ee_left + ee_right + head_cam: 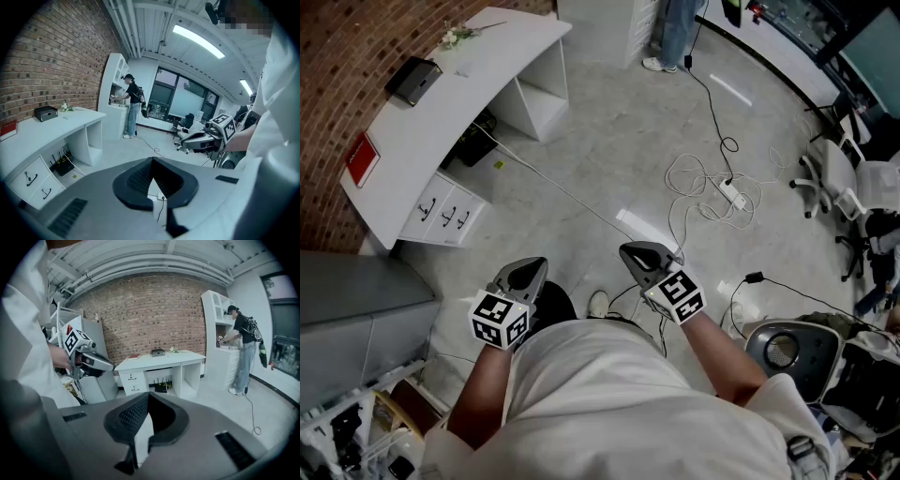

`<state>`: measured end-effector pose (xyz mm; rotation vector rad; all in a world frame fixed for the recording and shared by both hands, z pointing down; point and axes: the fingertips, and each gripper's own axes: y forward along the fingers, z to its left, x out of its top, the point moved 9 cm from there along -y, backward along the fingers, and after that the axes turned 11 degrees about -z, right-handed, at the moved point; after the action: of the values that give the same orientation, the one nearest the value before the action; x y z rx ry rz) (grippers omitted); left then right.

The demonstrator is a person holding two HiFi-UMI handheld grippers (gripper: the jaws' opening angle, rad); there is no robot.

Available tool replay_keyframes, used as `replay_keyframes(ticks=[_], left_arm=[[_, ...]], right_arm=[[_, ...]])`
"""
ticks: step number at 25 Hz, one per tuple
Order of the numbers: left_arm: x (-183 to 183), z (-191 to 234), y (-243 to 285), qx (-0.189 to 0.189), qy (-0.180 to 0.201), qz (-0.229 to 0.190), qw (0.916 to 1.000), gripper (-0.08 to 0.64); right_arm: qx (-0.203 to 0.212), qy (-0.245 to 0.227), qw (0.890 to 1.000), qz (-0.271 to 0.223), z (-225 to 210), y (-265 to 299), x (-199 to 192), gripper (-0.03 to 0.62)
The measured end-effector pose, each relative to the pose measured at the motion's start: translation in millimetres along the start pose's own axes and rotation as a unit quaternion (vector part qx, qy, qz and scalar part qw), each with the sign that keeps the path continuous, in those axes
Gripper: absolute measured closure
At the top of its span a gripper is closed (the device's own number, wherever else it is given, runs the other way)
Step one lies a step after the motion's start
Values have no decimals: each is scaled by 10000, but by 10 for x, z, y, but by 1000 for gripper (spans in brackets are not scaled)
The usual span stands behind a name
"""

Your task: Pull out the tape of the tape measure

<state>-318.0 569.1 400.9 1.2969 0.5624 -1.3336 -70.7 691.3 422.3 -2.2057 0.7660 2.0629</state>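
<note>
No tape measure shows in any view. In the head view I hold both grippers low in front of my body, over the grey floor. My left gripper (531,266) is shut, its tips meeting with nothing between them, as its own view confirms (152,160). My right gripper (631,249) points toward the far left and is also shut and empty (148,394). Each gripper appears in the other's view: the right gripper's marker cube (224,124) at the right, the left gripper (89,359) at the left.
A white desk (441,112) stands along the brick wall at the upper left, with a red book (362,158) and a dark box (413,80) on it. White cables and a power strip (732,193) lie on the floor. Office chairs (839,178) stand at the right. A person (243,350) stands at a white cabinet.
</note>
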Motion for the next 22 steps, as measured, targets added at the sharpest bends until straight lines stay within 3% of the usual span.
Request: replay_keyframes(ticks=[10, 17, 22], left_arm=[[52, 516, 374, -102, -92, 18, 9999, 565], [488, 1215, 901, 14, -196, -210, 9996, 565], [816, 1700, 1097, 182, -132, -436, 9988, 565]], right_arm=[[-10, -113, 9998, 134, -355, 504, 189, 589], [69, -240, 9992, 326, -853, 1139, 571, 589], [164, -172, 9996, 137, -1166, 1752, 875, 589]])
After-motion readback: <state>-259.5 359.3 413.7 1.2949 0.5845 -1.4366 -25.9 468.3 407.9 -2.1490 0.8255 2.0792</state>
